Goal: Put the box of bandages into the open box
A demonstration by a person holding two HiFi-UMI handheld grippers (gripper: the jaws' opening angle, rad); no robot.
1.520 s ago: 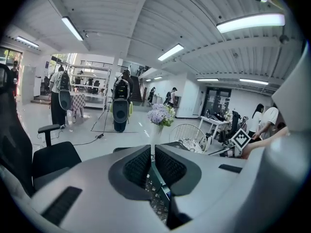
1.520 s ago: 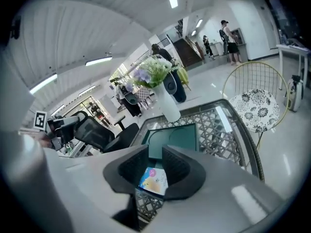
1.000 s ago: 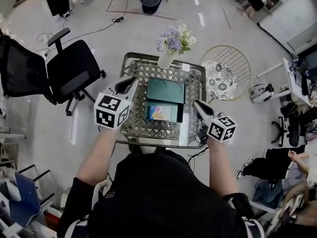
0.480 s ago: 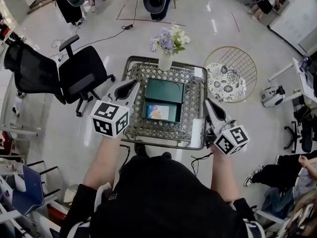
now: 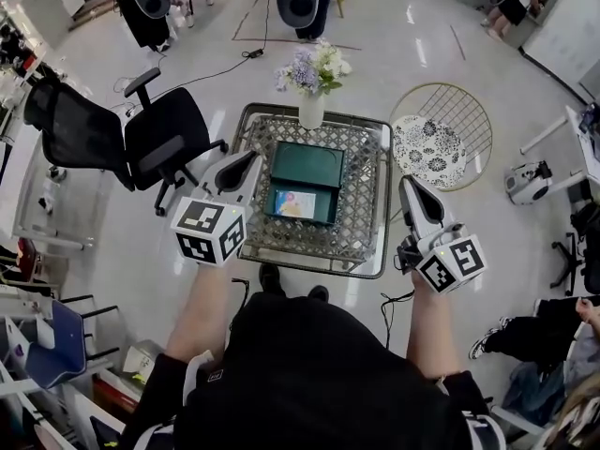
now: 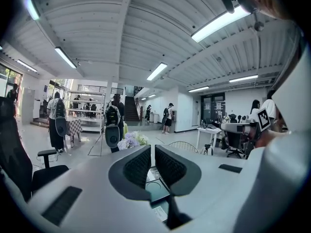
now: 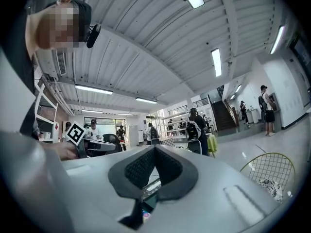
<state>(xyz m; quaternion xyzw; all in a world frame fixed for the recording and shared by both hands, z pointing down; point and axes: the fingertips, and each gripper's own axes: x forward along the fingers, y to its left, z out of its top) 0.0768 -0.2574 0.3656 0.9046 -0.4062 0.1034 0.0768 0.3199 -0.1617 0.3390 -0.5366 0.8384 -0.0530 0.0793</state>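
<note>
Two hand-held grippers in your hands, both empty and both off the counter [image 5: 362, 216]. You've got the left hand-held gripper [image 5: 251, 157] over the counter's left edge. In the left gripper view its pads [image 6: 140, 165] sit a thin slit apart with nothing between them. Your right hand-held gripper [image 5: 407, 182] hangs just past the counter's right edge. In the right gripper view its jaws are together at the tips, gripping nothing. One marker cube per gripper: left [image 5: 207, 232], right [image 5: 453, 262].

One open box [image 5: 307, 165], dark green, at the centre of the counter, lid flipped back on the side away from you. One box of bandages [image 5: 294, 203] lies flat inside the open box's base, colourful face up. Neither gripper touches it.

One vase of flowers [image 5: 310, 109] stands upright at the counter's far edge, behind the lid. One black office chair [image 5: 155, 139] is on the floor to your left. One round wire stand [image 5: 433, 137] with a patterned top is to your right. Both are clear of the counter. Several people stand in the background, too small to count reliably.
</note>
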